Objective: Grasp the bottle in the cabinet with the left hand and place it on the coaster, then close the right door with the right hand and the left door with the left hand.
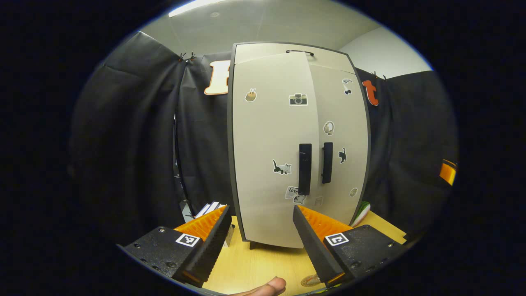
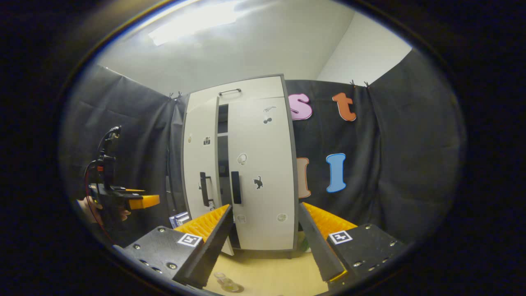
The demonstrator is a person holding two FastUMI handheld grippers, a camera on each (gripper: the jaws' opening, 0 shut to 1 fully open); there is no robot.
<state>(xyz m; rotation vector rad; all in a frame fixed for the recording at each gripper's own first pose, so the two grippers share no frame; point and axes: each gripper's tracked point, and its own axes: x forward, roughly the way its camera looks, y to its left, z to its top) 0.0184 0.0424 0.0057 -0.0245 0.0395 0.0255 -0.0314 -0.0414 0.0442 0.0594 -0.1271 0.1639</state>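
Observation:
The pale cabinet (image 1: 287, 135) stands on the wooden table (image 1: 263, 263) straight ahead. Its right door (image 1: 341, 135) lies flush. The left door (image 1: 267, 144) sticks out a little, and in the right gripper view a dark gap (image 2: 223, 164) shows between that left door (image 2: 199, 164) and the right door (image 2: 263, 164). My left gripper (image 1: 261, 211) is open and empty, just short of the left door's lower part. My right gripper (image 2: 265, 207) is open and empty, farther back, facing the right door. A small clear thing (image 2: 226, 283), perhaps the bottle, sits low on the table; its shape is unclear.
A hand holds the left gripper (image 2: 123, 201) at the left of the right gripper view. A thumb (image 1: 267, 287) shows at the bottom edge. Small boxes (image 1: 209, 209) lie left of the cabinet, a green and white item (image 1: 361, 211) to its right. Black cloth walls surround the table.

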